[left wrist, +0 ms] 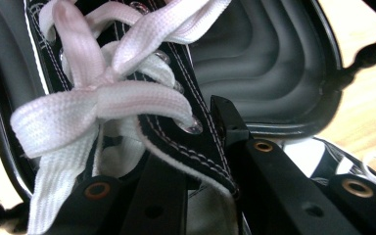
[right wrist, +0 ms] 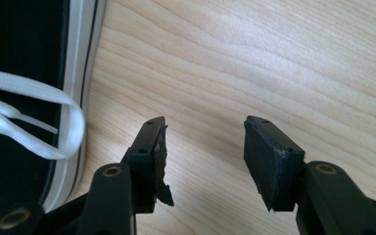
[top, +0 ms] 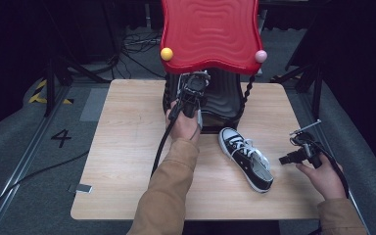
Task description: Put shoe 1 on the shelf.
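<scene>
Shoe [left wrist: 176, 132], black canvas, white laces: held by your left hand-held gripper [left wrist: 196, 161], jaws pinched on the collar edge beside the top eyelets. Position: at the lower black shelf [left wrist: 269, 63] of the rack, under its red top [top: 209, 32], at the far side of the surface [top: 127, 147]. It looks partly over the ribbed shelf; whether the sole rests there cannot be told.

Second shoe [top: 247, 157]: lying on the surface, toe away from you, well apart from the rack.

Right hand-held gripper [right wrist: 203, 156]: jaws wide, holding nothing, just beside that shoe's sole.

Advice: seat the sole flat, toe inward. Release only once it rests. Mind the bow; it could snag a jaw.
</scene>
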A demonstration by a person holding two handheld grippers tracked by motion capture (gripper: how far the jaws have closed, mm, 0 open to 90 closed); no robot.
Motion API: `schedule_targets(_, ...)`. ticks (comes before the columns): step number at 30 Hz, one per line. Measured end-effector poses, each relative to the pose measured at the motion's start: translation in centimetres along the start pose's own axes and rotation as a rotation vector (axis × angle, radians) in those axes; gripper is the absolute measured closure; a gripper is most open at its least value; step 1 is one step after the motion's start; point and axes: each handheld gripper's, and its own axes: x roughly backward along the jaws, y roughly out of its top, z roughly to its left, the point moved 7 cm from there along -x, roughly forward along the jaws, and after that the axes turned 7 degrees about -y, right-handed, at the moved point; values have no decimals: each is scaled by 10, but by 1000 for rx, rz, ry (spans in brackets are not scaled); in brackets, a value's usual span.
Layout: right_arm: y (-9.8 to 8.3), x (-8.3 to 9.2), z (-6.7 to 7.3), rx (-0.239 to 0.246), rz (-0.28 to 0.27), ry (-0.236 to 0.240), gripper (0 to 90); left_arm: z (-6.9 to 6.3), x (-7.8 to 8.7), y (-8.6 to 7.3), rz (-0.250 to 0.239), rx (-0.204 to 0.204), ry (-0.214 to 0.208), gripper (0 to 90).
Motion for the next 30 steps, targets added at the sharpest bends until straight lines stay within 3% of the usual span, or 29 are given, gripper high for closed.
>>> schedule_targets(6, -7, -1, -3, -12, 9, -1, 507, -4, -6, 5, -6, -7, 5, 825)
schedule_targets(7, -9, -1, -3, -10, 9, -3, 506, -6, -10, 5, 27, -12, 13, 809)
schedule_targets(8, -10, -1, -3, -11, 10, -4, 505, -6, -10, 5, 27, -12, 13, 803)
schedule_targets(9, -11, -1, -3, -10, 10, -4, 505, -8, -12, 4, 55, -28, 39, 794)
schedule_targets(11, -11, 0, -4, -13, 11, -4, 504, -9, -13, 3, 84, -29, 24, 769)
schedule_targets(13, -12, 1, -5, -19, 9, -5, 502, -9, -15, -1, 118, -22, -36, 759)
schedule_targets(20, -9, -1, -2, -12, 9, -4, 496, -15, -1, -6, 124, -23, -111, 613)
schedule_targets(30, -2, -3, 2, 9, 13, -4, 494, -20, 46, -28, 103, -48, -237, 579)
